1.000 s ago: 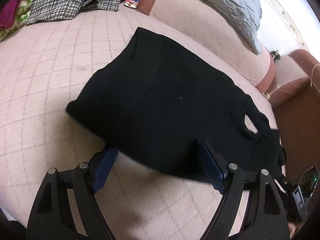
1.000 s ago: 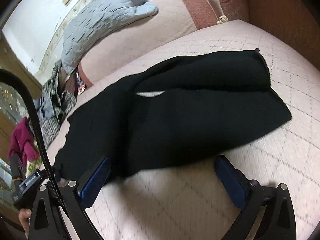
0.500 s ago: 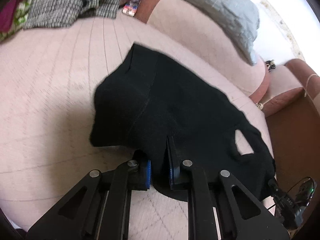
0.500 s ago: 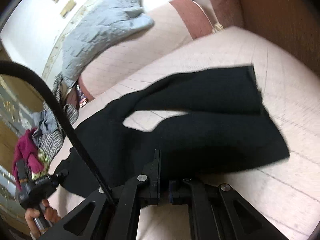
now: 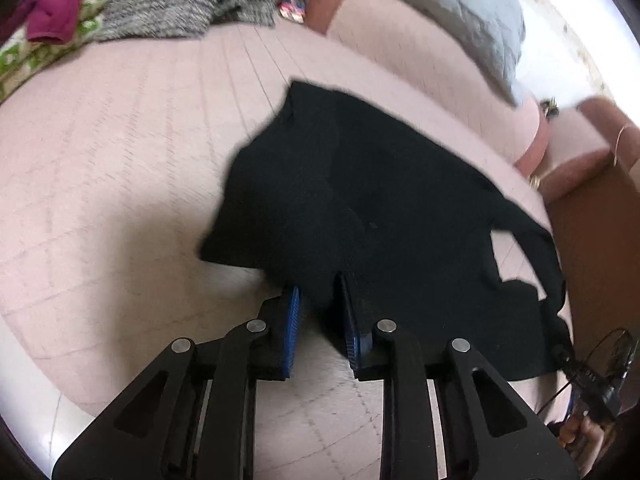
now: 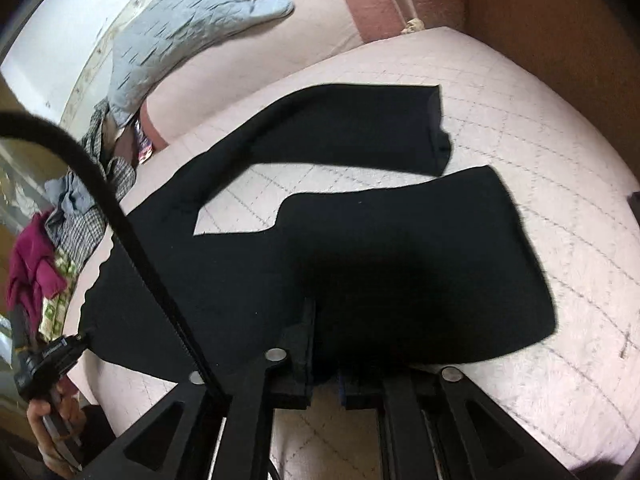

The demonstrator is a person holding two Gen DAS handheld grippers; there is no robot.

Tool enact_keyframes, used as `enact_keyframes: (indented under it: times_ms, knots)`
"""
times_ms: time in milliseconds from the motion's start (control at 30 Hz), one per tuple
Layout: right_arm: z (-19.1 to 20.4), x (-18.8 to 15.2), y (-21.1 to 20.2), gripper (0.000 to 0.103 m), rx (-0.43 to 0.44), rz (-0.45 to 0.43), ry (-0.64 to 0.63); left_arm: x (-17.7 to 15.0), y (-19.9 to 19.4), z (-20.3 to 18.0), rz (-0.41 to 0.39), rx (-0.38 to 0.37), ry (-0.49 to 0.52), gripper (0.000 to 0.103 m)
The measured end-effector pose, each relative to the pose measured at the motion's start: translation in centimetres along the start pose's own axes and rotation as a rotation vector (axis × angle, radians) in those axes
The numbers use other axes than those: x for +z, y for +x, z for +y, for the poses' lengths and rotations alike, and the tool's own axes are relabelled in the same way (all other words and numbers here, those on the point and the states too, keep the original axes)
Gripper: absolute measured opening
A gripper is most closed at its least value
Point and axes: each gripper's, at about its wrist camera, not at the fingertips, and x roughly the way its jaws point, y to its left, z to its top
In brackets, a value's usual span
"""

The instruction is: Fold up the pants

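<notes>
Along the sofa seat's near edge, my left gripper (image 5: 318, 312) and right gripper (image 6: 322, 356) each pinch the black pants' (image 6: 360, 248) hem while easing slightly apart, so I fear cloth slipping free mid-fold.

Both fisheye views look steeply down and forward along their own tongs, close above the pink quilted sofa seat (image 5: 120, 152). Each frames the black pants (image 5: 380, 200) from the near edge; both share the grey quilted cushion (image 6: 192, 28) behind.
</notes>
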Motion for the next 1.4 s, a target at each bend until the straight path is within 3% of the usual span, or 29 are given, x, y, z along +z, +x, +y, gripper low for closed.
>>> enact_keyframes:
  times_ms: [33,200,267,467,533,667,833,933,1000,1100,1167,1233,1333,1400]
  knots:
    - [-0.1,0.2,-0.2,0.032,-0.018,-0.005,-0.002,0.2,-0.4,0.3,-0.015,0.014,-0.003,0.021]
    - [-1.5,0.2,-1.7,0.039,-0.045,-0.012,0.032,0.8,-2.4,1.9,-0.073,0.133,0.011,0.020]
    - [-2.2,0.4,-2.5,0.053,-0.090,-0.013,0.047,0.8,-3.4,2.3,-0.093,0.132,0.018,0.020]
    - [-4.3,1.2,-2.8,0.055,-0.156,-0.019,0.132,0.6,-4.6,-0.3,-0.123,0.094,0.103,0.021]
    - [-5.0,1.6,-2.4,0.060,-0.183,-0.022,0.155,0.5,-4.1,-1.6,-0.113,0.073,0.126,0.021]
    - [-6.2,1.8,-3.4,0.060,-0.218,-0.067,0.201,-0.1,-3.0,-4.2,-0.077,0.039,0.161,0.021]
    - [-7.5,2.4,-5.6,0.060,-0.352,-0.144,0.222,-1.0,-1.3,-6.3,-0.040,0.025,0.213,0.021]
    - [-6.1,2.7,-6.8,0.060,-0.271,-0.212,0.155,-1.2,0.0,-6.6,-0.022,0.036,0.219,0.021]
    - [-4.2,3.0,-5.4,0.060,-0.216,-0.153,0.052,-1.4,1.2,-6.4,0.006,0.052,0.214,0.021]
    - [-2.9,2.7,-2.1,0.060,-0.164,-0.049,-0.001,-1.7,2.8,-6.1,0.047,0.072,0.210,0.023]
    - [-2.7,2.4,0.0,0.061,-0.177,0.012,-0.009,-1.9,3.0,-6.2,0.042,0.075,0.226,0.023]
    - [-2.0,2.7,0.0,0.061,-0.211,-0.004,-0.049,-1.7,2.9,-6.6,0.056,0.078,0.248,0.025]
    - [-1.3,3.9,-0.5,0.061,-0.146,0.000,-0.049,-0.8,2.5,-6.8,0.070,0.031,0.252,0.038]
    - [-0.7,5.1,-0.7,0.061,-0.100,-0.019,-0.052,0.3,2.2,-7.2,0.047,0.016,0.256,0.056]
